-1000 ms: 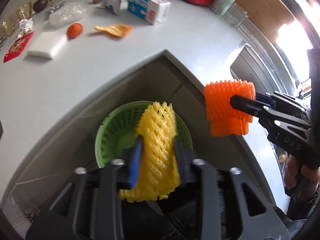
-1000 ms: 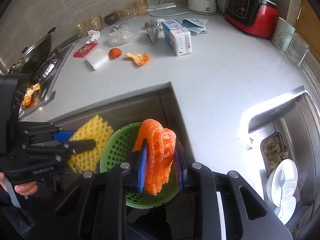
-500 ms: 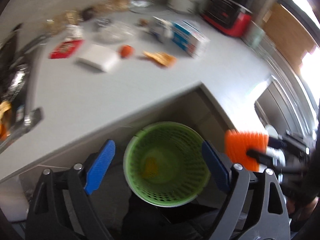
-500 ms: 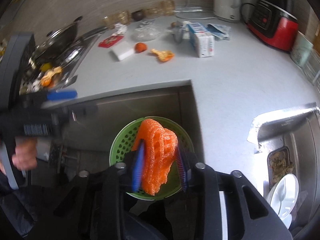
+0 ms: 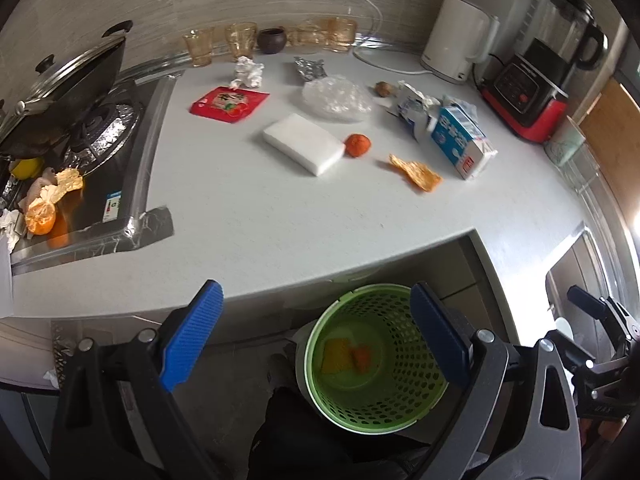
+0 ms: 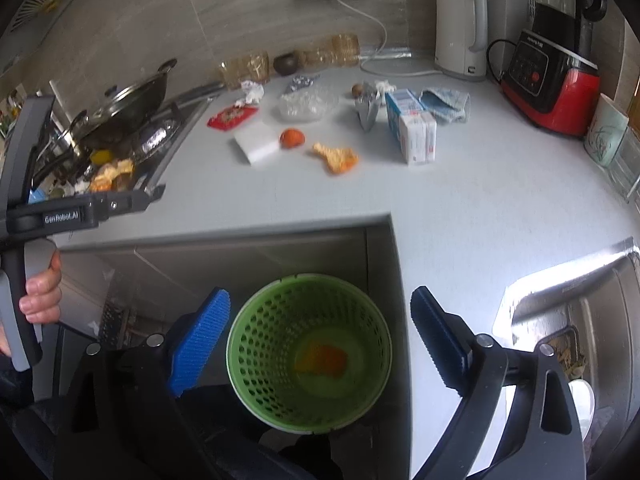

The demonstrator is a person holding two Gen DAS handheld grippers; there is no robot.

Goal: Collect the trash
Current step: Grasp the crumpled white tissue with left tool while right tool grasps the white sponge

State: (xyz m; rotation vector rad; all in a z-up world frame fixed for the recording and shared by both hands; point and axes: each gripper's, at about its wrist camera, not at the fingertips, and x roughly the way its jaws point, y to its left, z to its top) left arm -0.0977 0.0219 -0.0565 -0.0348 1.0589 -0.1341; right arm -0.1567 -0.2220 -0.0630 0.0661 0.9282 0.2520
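So both foam nets are down in the green basket [image 6: 310, 360] — the yellow net [image 5: 335, 356] and the orange net [image 5: 362, 358] lie side by side on its floor, the basket standing on the floor in the notch of the white counter [image 5: 280, 208]. Right gripper [image 6: 320, 344] hangs straight over the basket's mouth, its jaws just sprung wide, nothing between the blue pads. Left gripper [image 5: 316, 340] is the same story: jaws just opened to full spread, empty, tilted steeply down with the basket under its right finger and the counter edge ahead of it.

Plenty left up top! An orange peel [image 5: 416, 172], a small tangerine [image 5: 357, 145], a white foam block [image 5: 304, 149], a red wrapper [image 5: 229, 104], a crumpled clear bag [image 5: 336, 98], a milk carton [image 5: 462, 142] and a wad of tissue [image 5: 248, 74], well apart from the basket.

For my money the next pick wants wide jaws kept wide on the way in, coming down over the peel or the foam block from above, pads landing either side before closing. The flat wrapper looks tricky: it would probably need an edge lifted. Both hands point downward, the left one set out to the side of the right.
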